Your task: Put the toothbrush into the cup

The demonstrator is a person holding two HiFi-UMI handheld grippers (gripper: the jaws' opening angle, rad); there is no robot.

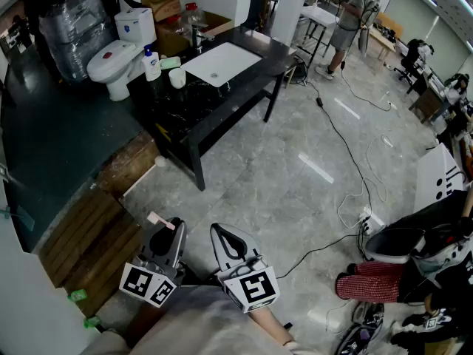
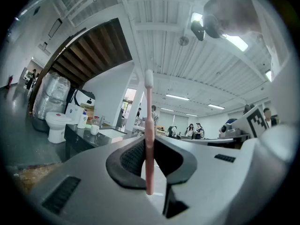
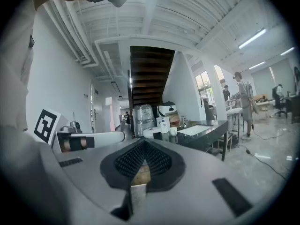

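LEFT TONGS GRIP BRUSH, CUP WAITS ACROSS THE ROOM. The left tongs (image 2: 149,159) were clamped on a slim pink plastic toothbrush (image 2: 148,135). It stood upright between their black ribbed pads (image 2: 133,156), with its white bristle head at the top. The toothbrush was well apart from the cup (image 1: 177,78), a small round white cup on the far tabletop (image 1: 185,109).

The right tongs (image 3: 142,146) were pressed together with nothing between them. Their pads were the same dark, ribbed kind, set in smooth pale grey shells. Each tool carried a cube (image 1: 251,287) printed with bold black-and-white square markers.

The tabletop was a glossy black slab flecked with pale veins, resting on a plain black frame. The cup sat near a white pump bottle (image 1: 151,63) with a blue top. A shallow rectangular white basin (image 1: 222,63) was sunk into the slab beside them, with a metal tap (image 1: 198,34) behind it.

A white ceramic toilet (image 1: 117,56) stood past the end of the tabletop, and a blue label on its cistern was too small to read. The floor (image 1: 295,183) was polished grey stone-look tile, meeting a strip of worn brown wooden planks (image 1: 96,235) at the left. A thin black cable (image 1: 347,154) ran across the tile.
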